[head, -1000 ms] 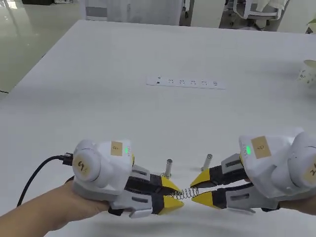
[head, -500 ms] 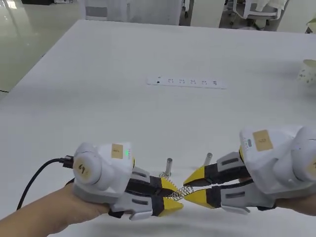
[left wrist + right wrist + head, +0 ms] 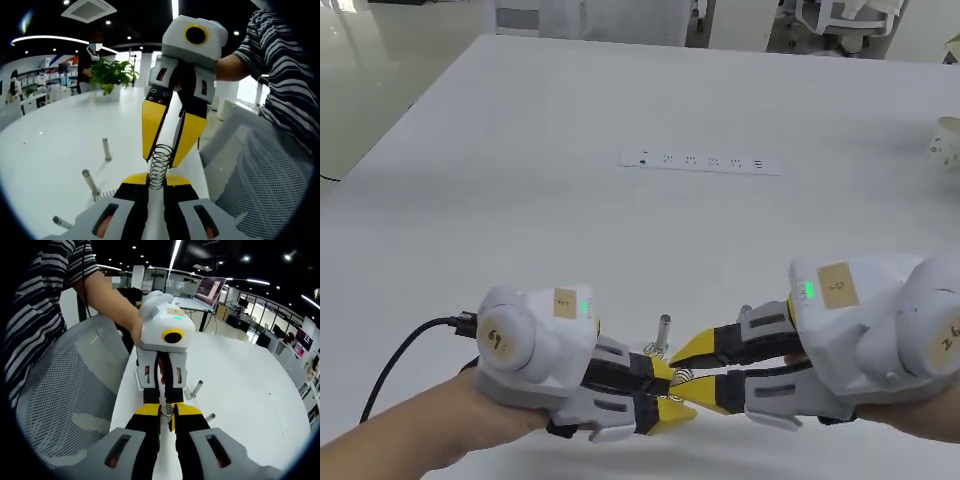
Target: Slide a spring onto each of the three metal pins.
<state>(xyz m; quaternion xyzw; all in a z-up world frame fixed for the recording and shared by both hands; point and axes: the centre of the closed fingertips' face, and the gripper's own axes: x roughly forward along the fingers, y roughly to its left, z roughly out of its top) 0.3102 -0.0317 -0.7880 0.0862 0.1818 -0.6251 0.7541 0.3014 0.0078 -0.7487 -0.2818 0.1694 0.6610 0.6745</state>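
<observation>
Fingers (image 3: 136, 179) of the left gripper (image 3: 150, 181) are pinching one end of the spring (image 3: 159, 169), and the right gripper (image 3: 161, 160) is clamping the other, tip to tip low over the desk (image 3: 45, 150). The left gripper view is showing three pins (image 3: 106, 149); the head view two, just behind the tips.

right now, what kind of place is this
Probably an open-plan office or lab: a wide white table with a power strip, office chairs beyond it, and, in the gripper views, a potted plant and a desk monitor.
</observation>
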